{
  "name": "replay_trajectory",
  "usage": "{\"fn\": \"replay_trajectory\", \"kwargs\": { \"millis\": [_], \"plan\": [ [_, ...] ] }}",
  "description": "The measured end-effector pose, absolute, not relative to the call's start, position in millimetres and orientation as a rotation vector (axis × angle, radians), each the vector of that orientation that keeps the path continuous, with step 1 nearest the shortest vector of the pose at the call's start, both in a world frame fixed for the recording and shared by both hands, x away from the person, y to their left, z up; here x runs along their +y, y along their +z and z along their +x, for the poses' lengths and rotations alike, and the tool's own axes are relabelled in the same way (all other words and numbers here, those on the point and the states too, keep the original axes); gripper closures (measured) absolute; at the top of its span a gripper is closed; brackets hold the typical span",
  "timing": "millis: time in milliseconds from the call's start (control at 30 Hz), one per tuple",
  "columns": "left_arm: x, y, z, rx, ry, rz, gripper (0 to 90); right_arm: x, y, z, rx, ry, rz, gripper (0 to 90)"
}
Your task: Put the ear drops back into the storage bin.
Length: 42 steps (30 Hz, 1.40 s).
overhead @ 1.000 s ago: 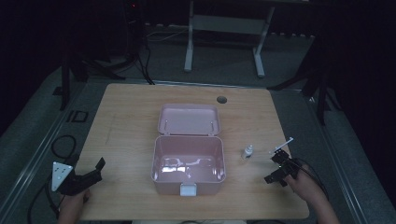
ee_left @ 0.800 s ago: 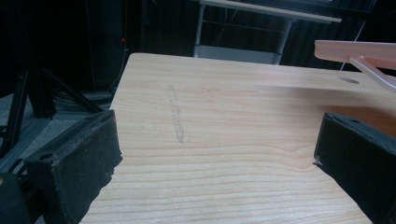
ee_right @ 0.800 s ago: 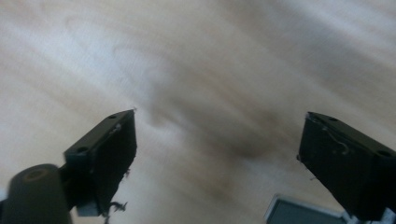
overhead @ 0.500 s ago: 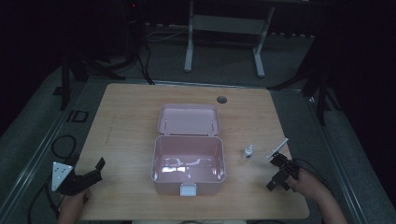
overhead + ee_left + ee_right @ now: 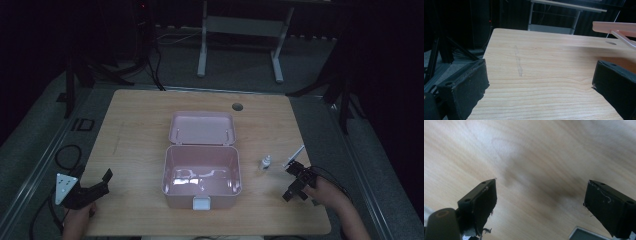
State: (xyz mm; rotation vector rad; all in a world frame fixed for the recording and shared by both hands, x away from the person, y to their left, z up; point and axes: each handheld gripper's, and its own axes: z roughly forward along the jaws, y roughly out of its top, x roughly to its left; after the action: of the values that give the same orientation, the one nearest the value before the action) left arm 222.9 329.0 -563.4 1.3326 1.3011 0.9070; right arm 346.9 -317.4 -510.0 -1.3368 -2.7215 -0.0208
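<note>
The left gripper [image 5: 97, 184] sits at the near left corner of the wooden table [image 5: 135, 130], jaws spread wide with nothing between them — in the left gripper view [image 5: 539, 82] only bare wood lies in the gap. The right gripper [image 5: 295, 182] is near the right front edge, also released and empty; its own view [image 5: 540, 200] looks down onto plain tabletop between two well-parted jaws. Just beyond it lie a thin white stick-like item [image 5: 294, 156] and, beside that, a small white bottle [image 5: 265, 162] standing upright. The pink box [image 5: 202, 172] sits mid-table with its lid [image 5: 202, 128] thrown back, between the two grippers and apart from both. There is open wood on the left half — the right side is tighter, with the small items near the gripper and the table edge close.
</note>
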Motion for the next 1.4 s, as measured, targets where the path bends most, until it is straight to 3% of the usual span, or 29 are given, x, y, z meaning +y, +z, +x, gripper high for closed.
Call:
{"fn": "replay_trajectory", "kwargs": {
  "millis": [1200,1400],
  "plan": [
    [329,-563,223,1.296,0.906,1.339,0.5,-257,-489,419,-2.768,-0.069,-1.338,14.4],
    [329,-563,223,1.296,0.903,1.338,0.5,-245,-493,427,-2.749,-0.042,-1.323,22.0]
  ]
}}
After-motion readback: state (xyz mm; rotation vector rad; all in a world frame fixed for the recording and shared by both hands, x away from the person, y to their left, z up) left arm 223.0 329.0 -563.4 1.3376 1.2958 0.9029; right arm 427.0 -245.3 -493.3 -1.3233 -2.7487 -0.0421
